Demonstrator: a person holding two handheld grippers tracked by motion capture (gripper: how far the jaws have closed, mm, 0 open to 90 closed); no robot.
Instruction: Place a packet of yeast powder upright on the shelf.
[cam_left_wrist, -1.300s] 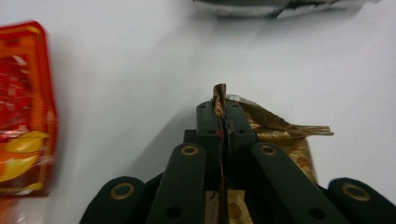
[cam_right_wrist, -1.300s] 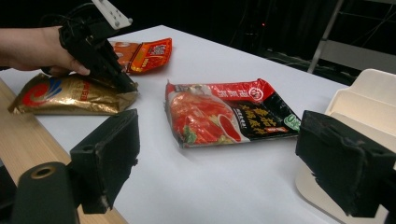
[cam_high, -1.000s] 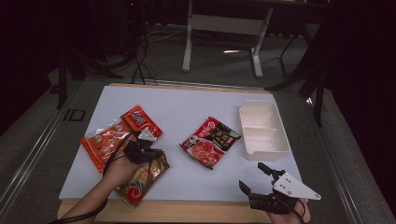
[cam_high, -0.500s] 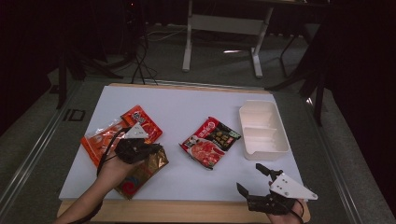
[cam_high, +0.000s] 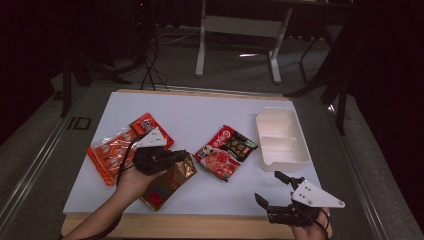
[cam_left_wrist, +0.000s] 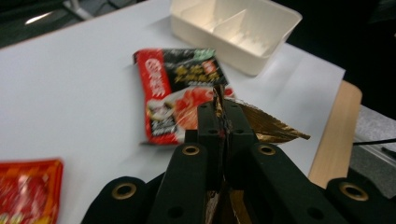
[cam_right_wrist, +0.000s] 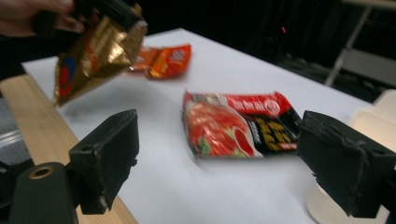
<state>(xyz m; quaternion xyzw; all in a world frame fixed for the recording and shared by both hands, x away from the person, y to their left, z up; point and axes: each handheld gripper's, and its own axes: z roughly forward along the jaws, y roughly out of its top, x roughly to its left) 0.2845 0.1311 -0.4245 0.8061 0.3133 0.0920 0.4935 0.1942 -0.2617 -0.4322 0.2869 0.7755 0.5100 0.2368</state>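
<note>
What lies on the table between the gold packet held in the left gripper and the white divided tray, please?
In the high view, the red-and-black packet lies flat between the gold packet and the white tray; the left gripper view shows the same.

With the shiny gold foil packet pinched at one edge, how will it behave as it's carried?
Probably floppy: the gold foil packet hangs creased below the shut left gripper. It looks light, held by an edge alone. The glossy foil may slip, so swinging seems risky.
</note>
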